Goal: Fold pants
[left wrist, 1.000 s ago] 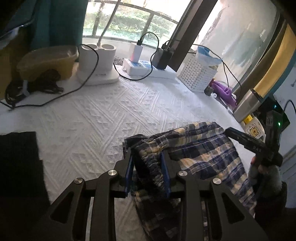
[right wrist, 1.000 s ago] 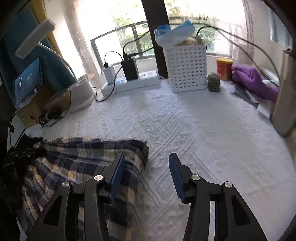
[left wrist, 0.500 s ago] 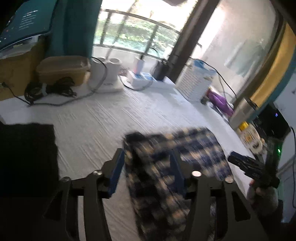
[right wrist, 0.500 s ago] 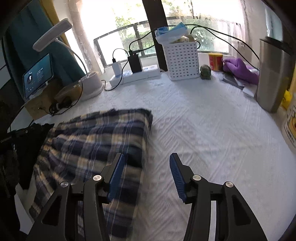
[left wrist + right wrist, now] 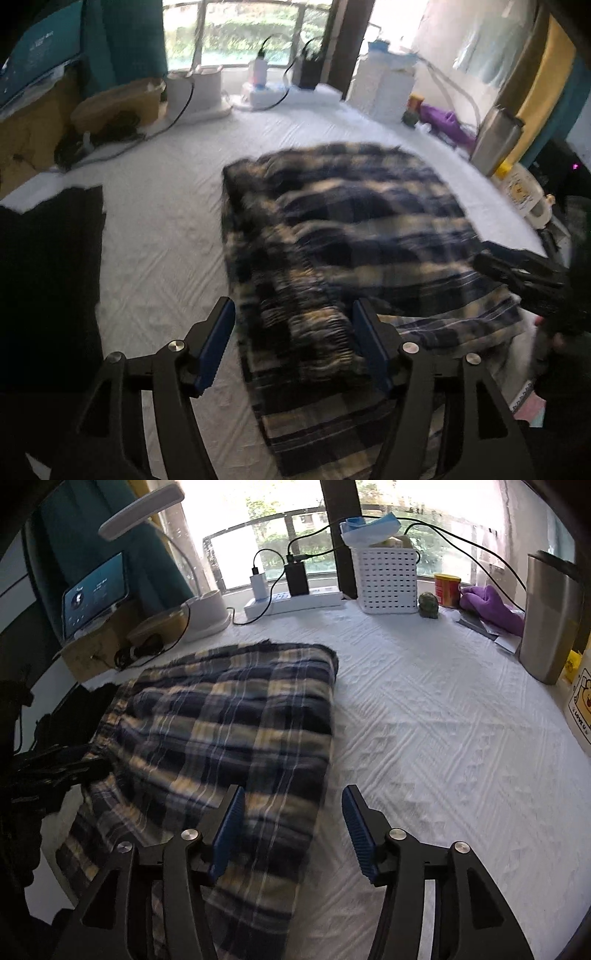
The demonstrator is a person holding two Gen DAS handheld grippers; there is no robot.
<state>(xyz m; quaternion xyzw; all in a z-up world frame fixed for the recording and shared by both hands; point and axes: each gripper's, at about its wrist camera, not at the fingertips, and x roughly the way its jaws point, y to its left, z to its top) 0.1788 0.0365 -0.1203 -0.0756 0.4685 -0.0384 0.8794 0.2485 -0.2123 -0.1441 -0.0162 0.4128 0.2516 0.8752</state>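
Left wrist view: left gripper (image 5: 293,341) just released, agape above folded plaid pants (image 5: 343,236); right gripper (image 5: 291,825) likewise.

bedspread (image 5: 424,738) right free, basket (image 5: 386,579) behind

White textured bedspread (image 5: 443,738), bright window (image 5: 280,528) with railing, teal curtain (image 5: 125,40), yellow wall strip (image 5: 535,74)

Both tongs, left (image 5: 293,341) and right (image 5: 291,830), have just been opening, jaws apart.
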